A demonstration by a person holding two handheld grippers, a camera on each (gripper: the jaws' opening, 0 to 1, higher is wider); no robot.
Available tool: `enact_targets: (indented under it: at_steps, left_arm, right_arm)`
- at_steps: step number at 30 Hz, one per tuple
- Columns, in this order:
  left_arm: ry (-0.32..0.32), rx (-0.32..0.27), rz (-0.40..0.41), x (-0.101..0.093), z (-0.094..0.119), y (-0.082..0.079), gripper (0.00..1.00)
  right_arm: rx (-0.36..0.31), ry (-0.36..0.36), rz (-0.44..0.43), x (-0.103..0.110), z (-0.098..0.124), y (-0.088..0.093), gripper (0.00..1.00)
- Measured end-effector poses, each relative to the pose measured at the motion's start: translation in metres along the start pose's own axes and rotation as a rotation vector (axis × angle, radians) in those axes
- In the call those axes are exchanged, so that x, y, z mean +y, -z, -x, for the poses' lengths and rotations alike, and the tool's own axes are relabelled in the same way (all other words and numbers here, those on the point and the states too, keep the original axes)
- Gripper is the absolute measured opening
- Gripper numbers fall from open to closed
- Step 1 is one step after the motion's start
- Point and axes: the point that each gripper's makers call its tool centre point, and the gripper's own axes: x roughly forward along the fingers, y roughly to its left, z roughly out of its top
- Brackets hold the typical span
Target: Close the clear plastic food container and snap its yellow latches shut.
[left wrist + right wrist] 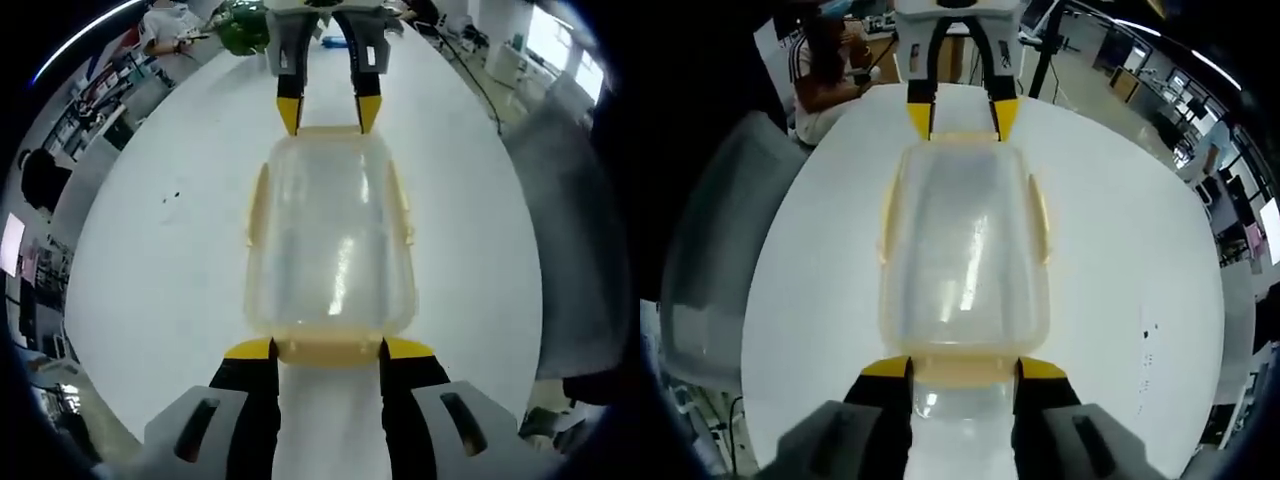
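On the white table (pixel 150 300) the lidded clear container (pixel 330 240) lies between both spread, ungripping tools, the left gripper (pixel 328 349) and right gripper (pixel 963 368) bracketing opposite end latches (pixel 330 350), whose snap state is unclear.

No legible text or labels

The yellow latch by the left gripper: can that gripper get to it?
Probably yes. The left gripper sits open right at the near end latch of the container, its yellow tips on either side, nothing between. The right gripper waits at the far end.
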Motion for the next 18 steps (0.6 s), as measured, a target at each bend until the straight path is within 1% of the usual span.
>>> enact_targets:
  at_steps: [4, 7, 13, 18]
  left_arm:
    - [-0.001, -0.007, -0.003, 0.0, -0.002, -0.004, 0.36]
    - [-0.007, -0.02, 0.004, 0.0, -0.002, -0.008, 0.36]
    - [-0.003, -0.033, 0.024, -0.003, -0.008, -0.015, 0.36]
    - [0.001, -0.043, 0.034, -0.004, -0.014, -0.021, 0.36]
  right_arm:
    - [0.002, -0.012, -0.001, 0.0, 0.001, 0.005, 0.36]
    - [-0.001, -0.007, 0.007, -0.002, 0.003, 0.008, 0.36]
    - [0.019, -0.015, 0.03, -0.002, 0.003, 0.016, 0.36]
    - [0.034, -0.02, 0.026, -0.002, 0.006, 0.025, 0.36]
